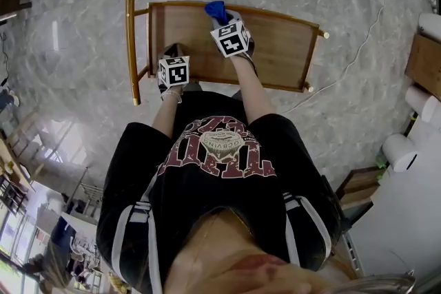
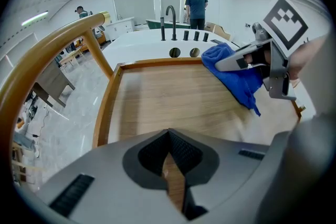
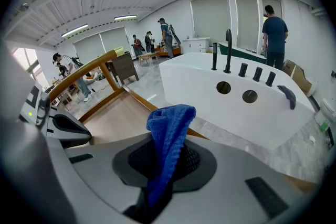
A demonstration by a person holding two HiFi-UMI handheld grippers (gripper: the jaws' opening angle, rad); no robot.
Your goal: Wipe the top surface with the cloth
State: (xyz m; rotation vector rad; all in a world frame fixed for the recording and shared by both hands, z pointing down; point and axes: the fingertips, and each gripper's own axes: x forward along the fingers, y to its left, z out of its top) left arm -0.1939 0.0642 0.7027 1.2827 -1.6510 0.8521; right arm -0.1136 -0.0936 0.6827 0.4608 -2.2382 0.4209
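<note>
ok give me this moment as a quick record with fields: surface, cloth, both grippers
surface: wooden tray top with a raised rim
handle: gold-coloured bar at the person's left end
cloth: blue cloth, bunched, at the far rim
right gripper: shut on the blue cloth, held over the far side
left gripper: shut, nothing between its jaws, over the near left edge
cloth contact: unclear whether it touches the wood
beyond: white bathtub with dark taps

Bright, even overhead light, fisheye-warped edges
</note>
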